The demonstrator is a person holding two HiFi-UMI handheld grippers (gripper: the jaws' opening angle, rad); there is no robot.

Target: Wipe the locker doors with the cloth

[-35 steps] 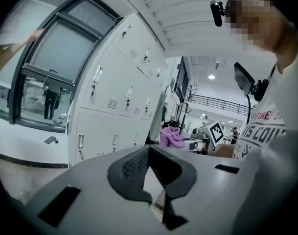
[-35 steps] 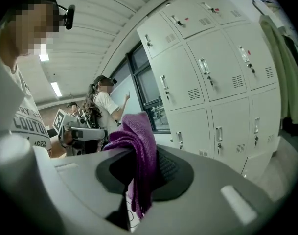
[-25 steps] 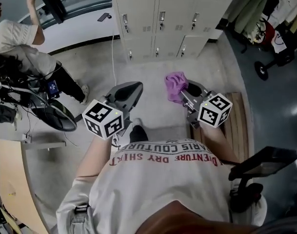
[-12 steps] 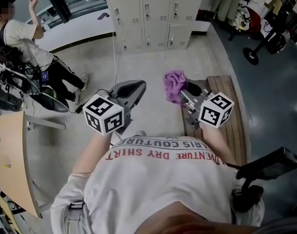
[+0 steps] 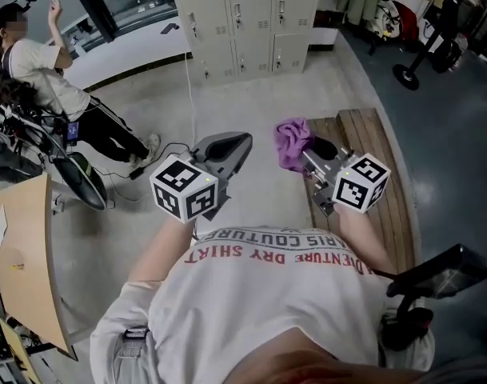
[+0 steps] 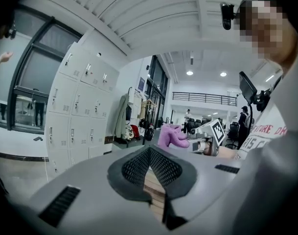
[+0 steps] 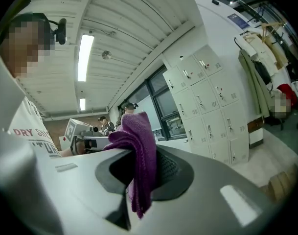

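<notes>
Head view: the locker doors are seen at the far side, well apart from both grippers. No door is touched, so wiping is judged not yet begun; the approach and all the wiping are left.

Open floor lies between, and room to step forward is judged ample.

Edges to be minded:
- slatted wooden bench at right, under the right gripper
- seated person at far left
- wooden table at near left

Right gripper: jaws are clamped on the bunched purple cloth.

Left gripper: jaws are closed together, nothing held.
</notes>
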